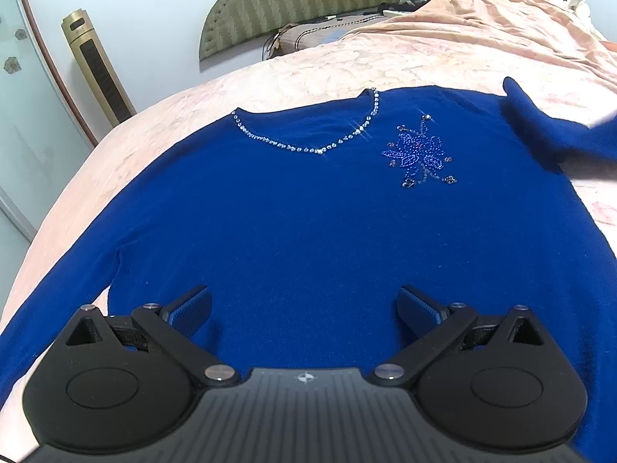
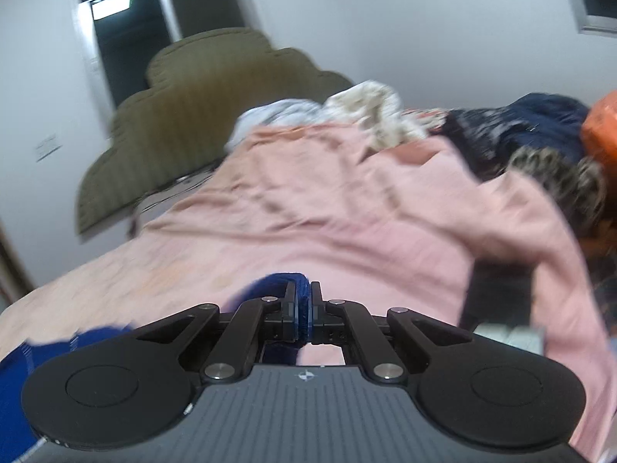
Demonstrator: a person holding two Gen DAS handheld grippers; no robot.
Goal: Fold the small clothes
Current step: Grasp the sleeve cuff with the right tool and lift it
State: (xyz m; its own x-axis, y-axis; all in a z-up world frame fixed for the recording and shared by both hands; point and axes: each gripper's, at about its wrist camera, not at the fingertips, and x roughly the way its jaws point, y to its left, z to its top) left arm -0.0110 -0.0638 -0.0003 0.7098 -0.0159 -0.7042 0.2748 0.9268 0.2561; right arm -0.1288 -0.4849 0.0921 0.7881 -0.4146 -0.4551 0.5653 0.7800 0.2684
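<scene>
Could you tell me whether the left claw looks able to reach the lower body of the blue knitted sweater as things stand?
Probably yes. The left claw hangs open right over the blue knitted sweater, which lies flat on the pink bedspread, with nothing between the fingers and the fabric.

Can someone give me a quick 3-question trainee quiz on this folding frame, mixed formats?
1. True or false: the left claw is clamped on the blue sweater.
2. Multiple choice: what does the right claw grip? A) the pink bedsheet B) blue sweater fabric C) nothing
3. Fill in: the beaded flower motif sits to the ___ of the rhinestone neckline in the left wrist view.

Key
1. False. Its fingers stand wide apart above the sweater's lower body.
2. B. Blue knit is pinched between the closed fingers; in the left wrist view one sleeve is raised off the bed.
3. right
</scene>
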